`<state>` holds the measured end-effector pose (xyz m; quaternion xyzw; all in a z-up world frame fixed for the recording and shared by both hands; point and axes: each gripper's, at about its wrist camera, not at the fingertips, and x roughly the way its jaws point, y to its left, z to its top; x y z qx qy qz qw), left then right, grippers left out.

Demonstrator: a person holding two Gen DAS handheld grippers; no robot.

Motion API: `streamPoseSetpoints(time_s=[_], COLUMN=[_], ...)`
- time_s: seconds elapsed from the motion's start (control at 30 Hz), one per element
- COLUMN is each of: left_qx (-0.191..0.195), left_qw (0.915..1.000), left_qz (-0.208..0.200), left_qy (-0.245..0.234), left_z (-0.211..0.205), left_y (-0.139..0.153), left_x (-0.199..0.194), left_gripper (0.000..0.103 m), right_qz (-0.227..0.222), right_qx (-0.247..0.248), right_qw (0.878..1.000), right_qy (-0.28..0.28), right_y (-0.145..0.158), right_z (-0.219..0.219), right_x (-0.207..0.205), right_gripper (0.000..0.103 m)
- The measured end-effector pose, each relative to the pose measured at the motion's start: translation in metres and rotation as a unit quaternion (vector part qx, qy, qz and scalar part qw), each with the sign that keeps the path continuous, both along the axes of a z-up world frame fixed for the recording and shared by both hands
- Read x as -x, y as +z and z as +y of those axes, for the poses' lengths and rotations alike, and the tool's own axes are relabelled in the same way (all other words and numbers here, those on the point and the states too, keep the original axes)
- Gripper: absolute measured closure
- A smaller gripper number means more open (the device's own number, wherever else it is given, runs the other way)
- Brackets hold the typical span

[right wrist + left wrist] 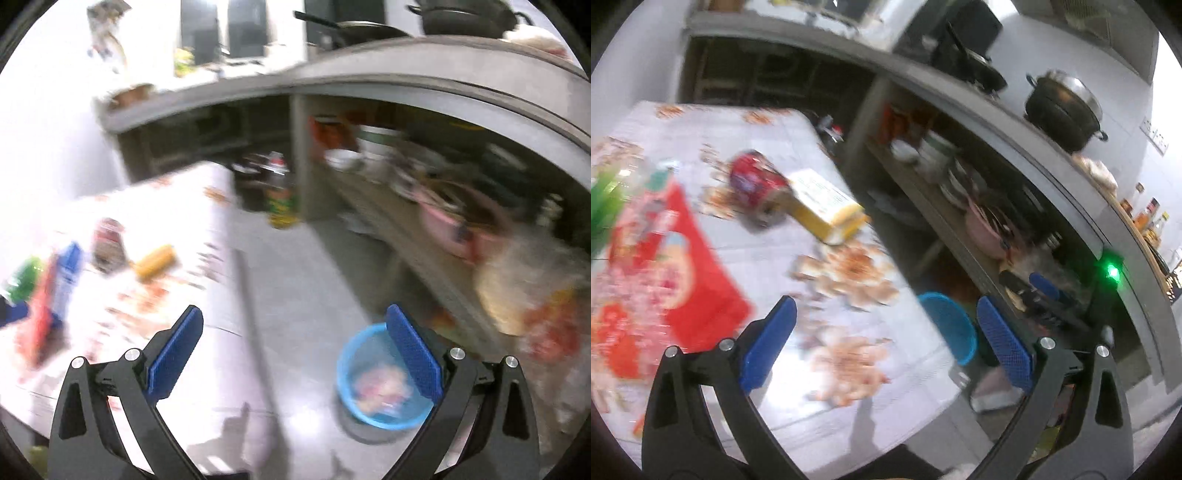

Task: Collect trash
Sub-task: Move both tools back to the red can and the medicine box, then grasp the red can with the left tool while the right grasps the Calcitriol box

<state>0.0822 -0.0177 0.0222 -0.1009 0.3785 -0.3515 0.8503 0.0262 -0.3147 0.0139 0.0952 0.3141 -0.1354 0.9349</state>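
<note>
- Blue-padded fingers (768, 343) of the left gripper (886, 343) stand spread wide and released, nothing between them, hovering over the near edge of the table (768, 258) with its floral cloth.
- Right gripper (295, 350) likewise has its fingers (413, 354) spread apart and empty, held above the floor (306, 280) to the right of the table.
- Trash lies on the table: a red soda can (757, 184) on its side toward the far part, touching a yellow carton (827, 206) just to its right.
- At the left, a red snack packet (683, 266) lies flat, and a clear bottle with a green label (613, 192) sits at the far left edge; both are blurred.
- On the floor to the right of the table stands a blue bin (380, 376), with some pinkish, blurred waste inside; in the right wrist view the right finger overlaps its rim.
- Beyond, an open shelf (945, 206) holds bowls and a pink pot (986, 229); a black lidded pot (1063, 107) sits on the counter above.
- A spray can (279, 192) stands on the floor at the far end of the table.
</note>
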Motion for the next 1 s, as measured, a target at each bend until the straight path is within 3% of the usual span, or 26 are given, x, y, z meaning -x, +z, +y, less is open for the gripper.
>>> streamPoseSetpoints(time_s=[0.13,0.23,0.47,0.63,0.77,0.9,1.0], left_qx=[0.003,0.007,0.013,0.01,0.005,0.002,-0.008], left_qw=[0.9992,0.9985,0.9982,0.9967,0.9962,0.9936,0.9904], left_qz=[-0.038,-0.049,-0.006,0.019,0.038,0.082,0.12], left_qy=[0.009,0.022,0.058,0.079,0.079,0.078,0.069], left_z=[0.026,0.044,0.069,0.082,0.081,0.073,0.057], left_y=[0.009,0.016,0.014,0.014,0.016,0.017,0.018], left_x=[-0.003,-0.011,-0.046,-0.074,-0.094,-0.123,-0.15], left_gripper=[0.009,0.009,0.009,0.009,0.009,0.009,0.009], right_qz=[0.0,0.022,0.091,0.139,0.171,0.179,0.173], right_qx=[-0.046,-0.034,0.04,0.05,0.027,-0.018,-0.029], right_qw=[0.996,0.989,0.956,0.931,0.923,0.929,0.937], right_qy=[0.072,0.143,0.276,0.333,0.343,0.323,0.301], right_y=[0.008,0.007,-0.029,-0.058,-0.076,-0.084,-0.083], right_z=[0.022,0.049,0.101,0.109,0.106,0.095,0.089], right_x=[-0.04,-0.082,-0.175,-0.225,-0.249,-0.249,-0.237], right_gripper=[0.007,0.007,0.007,0.007,0.007,0.031,0.032])
